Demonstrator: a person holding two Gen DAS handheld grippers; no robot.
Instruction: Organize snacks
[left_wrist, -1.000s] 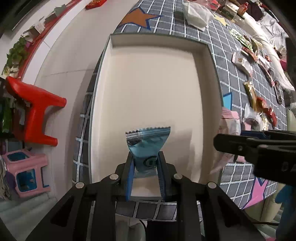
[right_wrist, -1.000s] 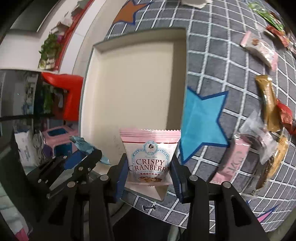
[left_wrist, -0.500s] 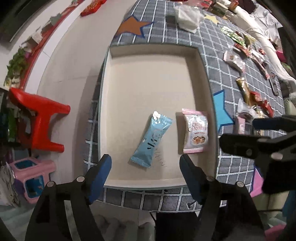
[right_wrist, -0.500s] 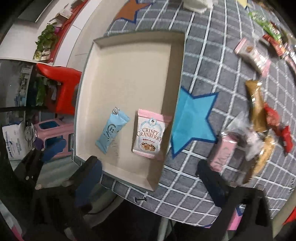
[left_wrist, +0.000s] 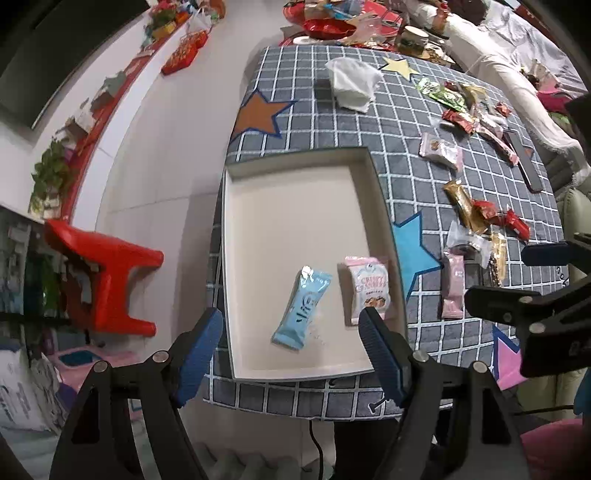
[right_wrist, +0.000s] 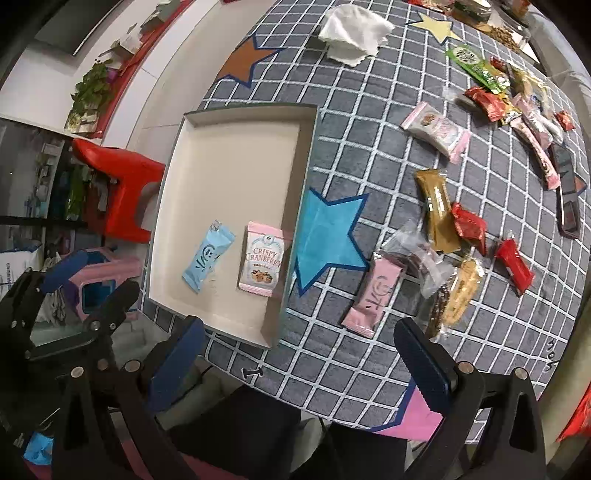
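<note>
Two snack packets, a blue packet (left_wrist: 301, 309) beside a pink cranberry packet (left_wrist: 369, 290), lie in a white tray (left_wrist: 295, 184). The left gripper (left_wrist: 291, 345) and right gripper (right_wrist: 299, 356) hang wide open, holding nothing.

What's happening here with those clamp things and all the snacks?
A person is sorting snacks into a shallow white tray with two hand-held grippers. Both the left gripper and right gripper are open and hold nothing. A blue packet and a pink Crispy Cranberry packet lie side by side in the tray. Many more snacks wait on the checked tablecloth.
</note>
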